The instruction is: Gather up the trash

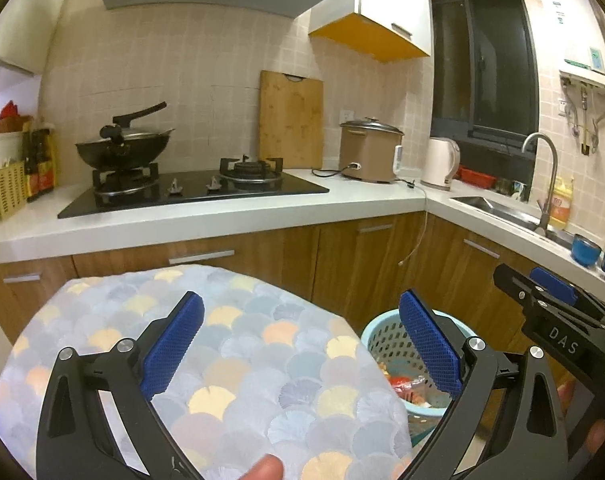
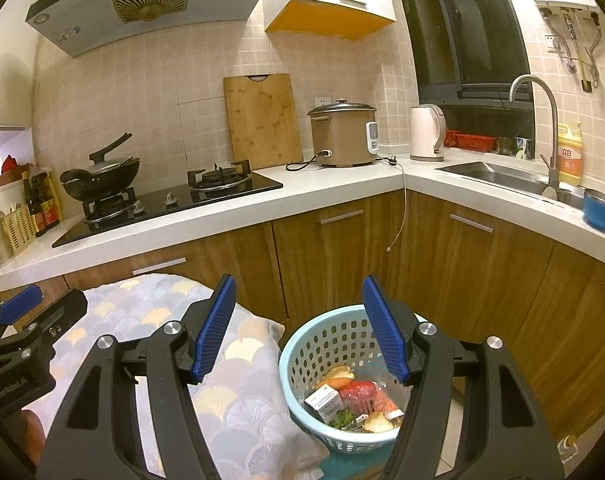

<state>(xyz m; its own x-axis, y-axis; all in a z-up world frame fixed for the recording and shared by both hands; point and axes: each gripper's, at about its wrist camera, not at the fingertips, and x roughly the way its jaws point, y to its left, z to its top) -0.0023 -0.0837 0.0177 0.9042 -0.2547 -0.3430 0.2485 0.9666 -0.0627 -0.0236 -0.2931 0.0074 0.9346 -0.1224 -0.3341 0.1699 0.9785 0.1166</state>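
While the trash (image 2: 352,402) lay heaped in the pale blue basket (image 2: 302,354) at lower centre of the right view, beside the cloth-covered desk (image 2: 238,404), we judged the basket light enough to tip if a finger caught its rim. Our right hand-held gripper (image 2: 298,328) hovered wide open and empty above it; our left hand-held gripper (image 1: 300,344) was equally spread, holding nothing. Only the right view showed carton, wrapper and scraps clearly; the left view hid most behind a finger.
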